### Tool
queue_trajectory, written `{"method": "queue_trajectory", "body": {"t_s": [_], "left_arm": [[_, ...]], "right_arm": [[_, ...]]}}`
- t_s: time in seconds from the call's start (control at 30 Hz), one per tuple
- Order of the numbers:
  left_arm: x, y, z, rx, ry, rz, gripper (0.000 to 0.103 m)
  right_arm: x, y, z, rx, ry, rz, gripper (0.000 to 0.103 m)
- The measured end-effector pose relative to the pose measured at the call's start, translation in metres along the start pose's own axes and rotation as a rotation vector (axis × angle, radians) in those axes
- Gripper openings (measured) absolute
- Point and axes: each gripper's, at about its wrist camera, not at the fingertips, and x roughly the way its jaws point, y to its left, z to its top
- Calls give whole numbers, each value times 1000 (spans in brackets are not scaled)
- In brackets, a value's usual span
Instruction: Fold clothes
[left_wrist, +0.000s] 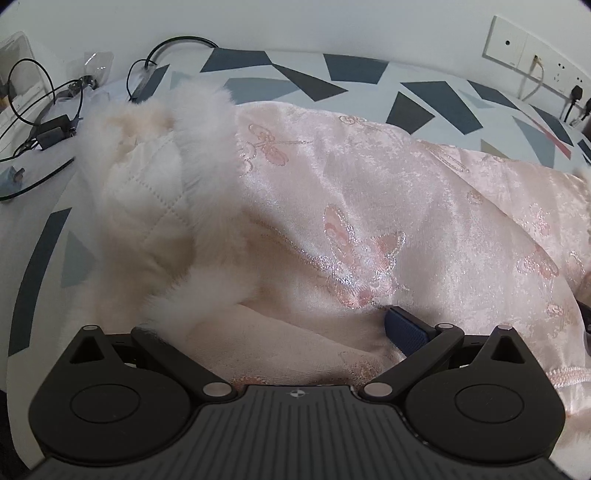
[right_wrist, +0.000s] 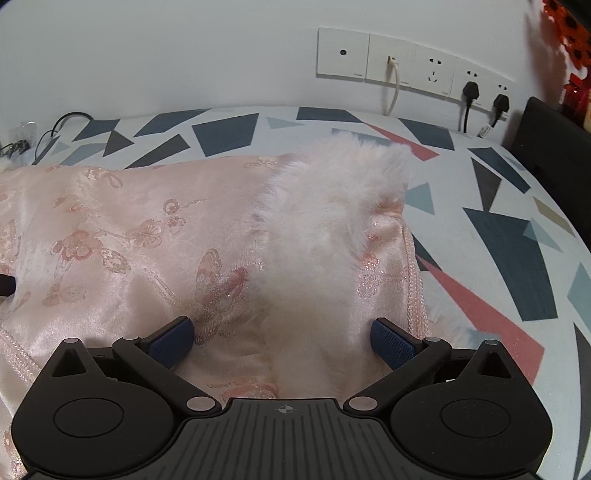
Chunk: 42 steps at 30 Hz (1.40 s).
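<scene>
A pink satin garment (left_wrist: 369, 192) with embroidered butterflies and white fur trim (left_wrist: 207, 155) lies on a bed; it also shows in the right wrist view (right_wrist: 140, 221). My left gripper (left_wrist: 280, 328) is open, its fingers spread wide over a fold of the garment; only the right blue pad (left_wrist: 406, 328) shows, the left one is hidden under fur. My right gripper (right_wrist: 282, 339) is open, both blue pads (right_wrist: 171, 341) apart, with a fur-trimmed edge (right_wrist: 332, 206) of the garment lying between them.
The bedsheet (right_wrist: 498, 236) is white with dark, blue and red geometric patches. Black cables and small devices (left_wrist: 51, 125) lie at the far left. Wall sockets with plugs (right_wrist: 469, 88) are behind the bed. A dark piece of furniture (right_wrist: 554, 147) stands at the right.
</scene>
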Motion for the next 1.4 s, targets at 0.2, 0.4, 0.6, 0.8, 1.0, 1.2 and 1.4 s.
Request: {"method": "queue_trajectory", "body": {"t_s": [0.2,0.4,0.6,0.8,1.0,1.2,1.4], "left_arm": [[-9,10,-15,88,-34,-60,103],[-11,19,-18,102,-9,-85,103],[-9,19,-14,120,12,-93,103],[-8,19,-14,128,19,-96,103],[-7,18,-11,124,34,-90,103],[-6,17,-10,114,42,-81,103],[-7,18,-11,107,37,-77,103]], "right_arm": [[-2,1,-5,5,-32,-2,102],[-2,1,-5,11,-28,0,102],[-4,2,-8,23,-53,-9,102],[-4,2,-11,25,-69,-10,102],[-4,3,-10,25,-65,-11,102],[-3,4,-8,26,-50,-13,102],[-3,6,-7,29,-39,-16,102]]}}
